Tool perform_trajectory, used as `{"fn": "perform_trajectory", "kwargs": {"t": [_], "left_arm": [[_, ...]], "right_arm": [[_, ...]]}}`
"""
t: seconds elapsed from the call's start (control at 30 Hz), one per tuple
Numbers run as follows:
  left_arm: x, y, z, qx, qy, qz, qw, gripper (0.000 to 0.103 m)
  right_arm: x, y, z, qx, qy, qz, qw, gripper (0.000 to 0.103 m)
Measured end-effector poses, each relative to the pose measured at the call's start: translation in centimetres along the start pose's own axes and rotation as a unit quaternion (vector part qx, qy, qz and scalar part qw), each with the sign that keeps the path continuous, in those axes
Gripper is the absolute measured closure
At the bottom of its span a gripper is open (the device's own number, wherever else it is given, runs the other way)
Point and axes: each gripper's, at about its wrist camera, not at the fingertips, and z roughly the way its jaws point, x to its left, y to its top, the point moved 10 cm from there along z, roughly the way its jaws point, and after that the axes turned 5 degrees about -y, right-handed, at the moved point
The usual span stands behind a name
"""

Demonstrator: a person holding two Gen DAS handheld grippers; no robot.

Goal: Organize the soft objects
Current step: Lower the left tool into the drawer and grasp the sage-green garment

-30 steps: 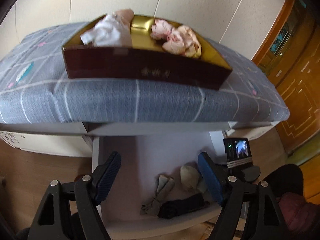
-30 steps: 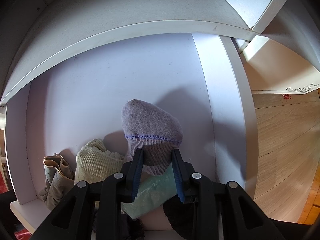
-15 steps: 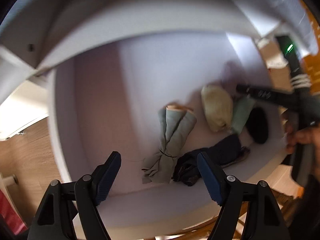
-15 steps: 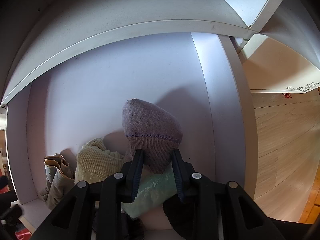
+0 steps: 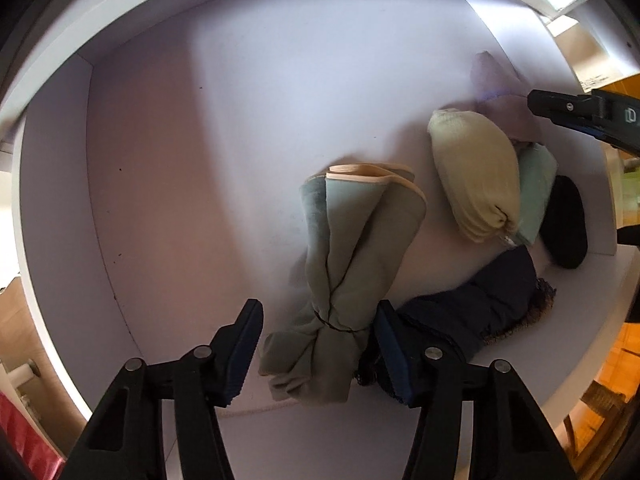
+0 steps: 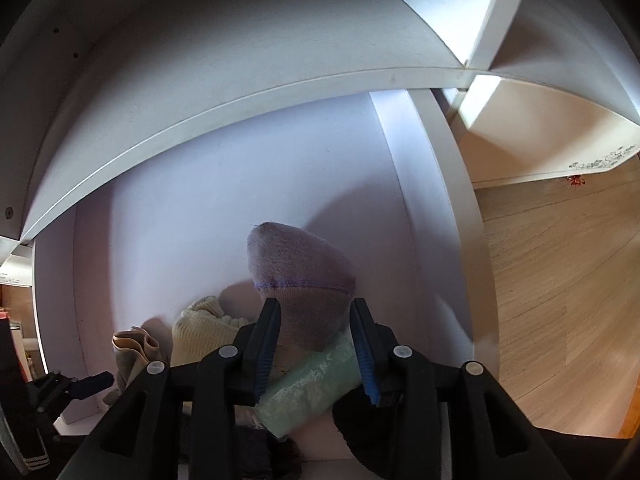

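Several rolled socks lie in a white compartment (image 5: 160,160). My left gripper (image 5: 316,344) points straight down. Its jaws are closing around the knotted end of a sage-green sock pair (image 5: 344,248), with a small gap still at the left pad. My right gripper (image 6: 316,340) straddles a purple-grey sock (image 6: 300,268) that rests against the right wall. Its jaws are opening and the sock sits loosely between them. In the left wrist view, the right gripper (image 5: 560,112) reaches in beside the purple-grey sock (image 5: 496,84).
A cream sock roll (image 5: 476,176), a mint-green roll (image 5: 534,196), a black item (image 5: 566,224) and a navy sock (image 5: 480,312) crowd the right front corner. The compartment's left half is bare. A wooden floor (image 6: 560,280) lies past the right wall.
The left gripper dropped from facing a box on the bed into the compartment, and its jaws narrowed around the sage-green pair. The right jaws widened slightly around the purple-grey sock.
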Motion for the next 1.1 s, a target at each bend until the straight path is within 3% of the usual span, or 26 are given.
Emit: {"fn": "perform_trajectory", "kwargs": {"t": [0.17,0.33,0.67,0.77,0.83,0.87,0.93,1.07,1.1], "left_arm": [[0.7,-0.1,1.1,0.014,0.011,-0.008,0.9998,0.045],[1.4,-0.3,1.3,0.017,0.008,-0.027,0.9994,0.056],[1.5,-0.9,1.3,0.017,0.012,-0.051,0.9985,0.061],[2.1,-1.3,1.5,0.017,0.01,-0.064,0.9977,0.06],[2.3,-1.3,1.5,0.016,0.01,-0.067,0.9976,0.059],[2.2,-1.3,1.5,0.017,0.012,-0.065,0.9977,0.059],[2.5,-1.2,1.3,0.017,0.015,-0.064,0.9977,0.057],[3.0,-1.6,1.3,0.015,0.01,-0.069,0.9974,0.057],[3.0,-1.6,1.3,0.015,0.009,-0.071,0.9974,0.057]], "right_arm": [[1.1,0.2,0.9,0.01,-0.013,-0.027,1.0,0.067],[1.4,0.6,1.7,0.01,-0.027,-0.034,0.999,0.063],[2.4,2.4,2.5,-0.003,-0.049,-0.064,0.997,0.061],[2.7,2.4,2.4,-0.004,-0.052,-0.072,0.996,0.066],[3.0,1.3,2.3,-0.005,-0.054,-0.07,0.996,0.075],[2.9,1.4,2.1,-0.005,-0.056,-0.069,0.996,0.087],[2.9,1.1,1.7,0.001,-0.041,-0.063,0.997,0.094],[2.8,0.7,1.3,0.012,-0.002,-0.033,0.999,0.093],[2.5,0.7,1.1,0.013,-0.001,-0.022,1.0,0.082]]}}
